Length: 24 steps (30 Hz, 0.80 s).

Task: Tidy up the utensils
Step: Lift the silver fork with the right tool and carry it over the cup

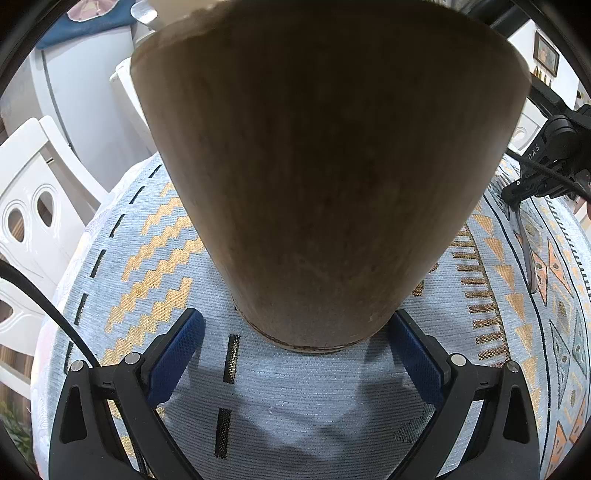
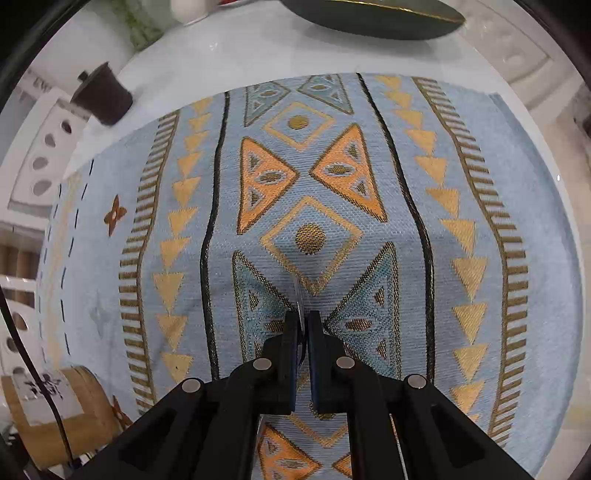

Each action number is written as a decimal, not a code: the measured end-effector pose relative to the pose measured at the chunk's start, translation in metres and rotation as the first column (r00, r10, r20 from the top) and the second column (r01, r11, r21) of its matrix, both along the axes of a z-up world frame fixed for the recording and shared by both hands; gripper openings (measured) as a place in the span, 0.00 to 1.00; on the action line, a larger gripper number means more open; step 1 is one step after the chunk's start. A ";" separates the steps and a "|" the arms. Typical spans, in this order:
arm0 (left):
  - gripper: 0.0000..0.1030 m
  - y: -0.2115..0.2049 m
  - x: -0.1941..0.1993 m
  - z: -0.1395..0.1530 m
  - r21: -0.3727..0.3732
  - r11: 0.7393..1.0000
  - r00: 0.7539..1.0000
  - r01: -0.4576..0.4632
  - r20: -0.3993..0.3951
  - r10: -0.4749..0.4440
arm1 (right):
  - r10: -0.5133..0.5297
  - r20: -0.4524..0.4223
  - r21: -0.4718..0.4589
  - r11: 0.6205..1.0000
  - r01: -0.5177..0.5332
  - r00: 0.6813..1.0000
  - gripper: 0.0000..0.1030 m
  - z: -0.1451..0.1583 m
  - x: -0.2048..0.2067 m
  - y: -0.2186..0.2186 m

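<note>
A tall brown wooden utensil holder (image 1: 325, 184) stands on the patterned blue cloth (image 1: 303, 387) and fills the left wrist view. My left gripper (image 1: 295, 332) is open, its blue pads on either side of the holder's base; the right pad (image 1: 413, 354) is at the base, the left one apart. My right gripper (image 2: 302, 321) is shut on a thin metal utensil (image 2: 299, 299), seen edge-on over the cloth. In the left wrist view the right gripper (image 1: 517, 199) shows at the right with the metal utensil (image 1: 526, 251) hanging down from it.
The holder also shows at the lower left of the right wrist view (image 2: 55, 410). A dark cup (image 2: 103, 96) and a dark green dish (image 2: 373, 14) stand on the white table beyond the cloth. White chairs (image 1: 33, 221) stand at the table's left.
</note>
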<state>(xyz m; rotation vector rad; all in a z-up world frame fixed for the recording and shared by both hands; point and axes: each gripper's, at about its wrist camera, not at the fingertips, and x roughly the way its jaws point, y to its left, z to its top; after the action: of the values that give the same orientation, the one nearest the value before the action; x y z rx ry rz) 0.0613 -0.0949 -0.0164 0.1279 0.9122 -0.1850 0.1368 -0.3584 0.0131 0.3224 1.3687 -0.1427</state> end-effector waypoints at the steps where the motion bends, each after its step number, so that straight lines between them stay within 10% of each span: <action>1: 0.98 0.001 0.000 0.000 0.000 1.000 1.000 0.000 0.000 0.000 | 0.006 0.005 -0.007 1.000 -0.006 1.000 0.05 0.000 0.000 0.002; 11: 0.98 -0.002 -0.001 -0.001 -0.001 1.000 1.000 -0.001 -0.001 0.001 | -0.123 0.253 0.173 0.982 0.081 0.959 0.03 0.041 -0.067 -0.013; 24: 0.97 -0.003 -0.003 -0.001 -0.002 1.000 1.000 0.000 0.006 0.000 | -0.239 0.539 0.274 0.957 0.100 0.808 0.03 0.156 -0.102 -0.009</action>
<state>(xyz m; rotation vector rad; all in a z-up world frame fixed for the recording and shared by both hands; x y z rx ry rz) 0.0587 -0.0978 -0.0172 0.1262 0.9058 -0.1853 0.0353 -0.3669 0.1689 0.6346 0.7545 -0.0264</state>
